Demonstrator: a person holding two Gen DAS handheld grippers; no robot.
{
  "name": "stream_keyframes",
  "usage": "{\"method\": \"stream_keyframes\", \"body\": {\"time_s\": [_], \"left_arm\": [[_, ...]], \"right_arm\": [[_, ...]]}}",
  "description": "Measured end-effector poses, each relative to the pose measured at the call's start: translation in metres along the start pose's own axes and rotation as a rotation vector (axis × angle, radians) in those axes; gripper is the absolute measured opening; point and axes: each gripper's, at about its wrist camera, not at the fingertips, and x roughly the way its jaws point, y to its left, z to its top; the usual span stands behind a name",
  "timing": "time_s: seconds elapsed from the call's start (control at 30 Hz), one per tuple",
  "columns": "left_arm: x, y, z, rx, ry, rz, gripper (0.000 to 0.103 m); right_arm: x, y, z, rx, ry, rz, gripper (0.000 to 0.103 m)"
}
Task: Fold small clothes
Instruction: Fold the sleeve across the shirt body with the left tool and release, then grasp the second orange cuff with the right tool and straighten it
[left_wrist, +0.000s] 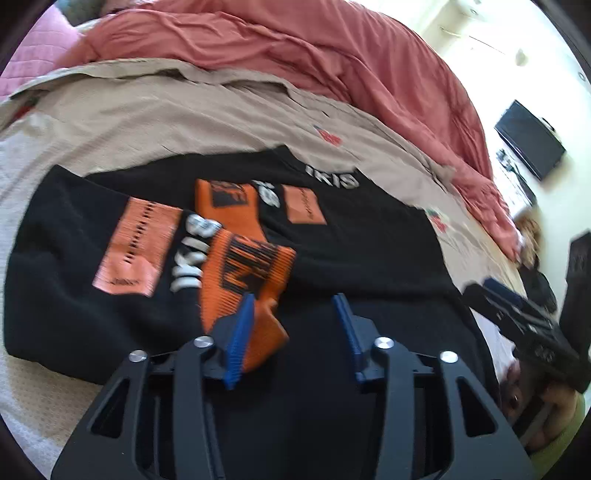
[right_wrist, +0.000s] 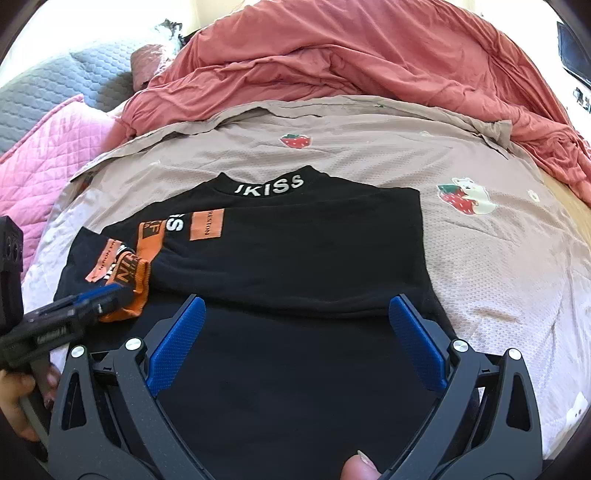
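Now the sleeve gets folded in over the black shirt.
Left claw (left_wrist: 295, 314) is partly open, with the orange cuff (left_wrist: 258, 325) of the sleeve between its blue pads (left_wrist: 240, 332); I cannot tell if it pinches it. Right claw (right_wrist: 295, 332) is wide open and holds nothing, low in the frame over the shirt's bottom part. Black shirt (right_wrist: 295, 258) lies flat on the bed sheet (right_wrist: 498, 258), mid frame. Best to lay the cuff down flat, inside the shirt's edge, then smooth any bumps.
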Motion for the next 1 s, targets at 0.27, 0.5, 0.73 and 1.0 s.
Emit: {"method": "stream_keyframes", "body": {"time_s": [0.27,0.5,0.73,1.0], "left_arm": [[-0.058,0.043,0.024,-0.103,-0.153,0.094,0.044],[-0.082,0.104,0.034,-0.211,-0.208,0.301,0.052],[-0.079,0.128,0.034,-0.276,-0.183,0.332,0.058],[-0.083,0.132,0.037,-0.282,-0.206,0.332,0.058]], "right_arm": [[0.01,0.041,0.002,-0.035,0.045,0.09,0.094],[0.04,0.108,0.002,-0.061,0.145,0.253,0.094],[0.086,0.139,-0.002,0.02,0.247,0.313,0.082],[0.082,0.153,0.004,0.001,0.227,0.405,0.007]]}}
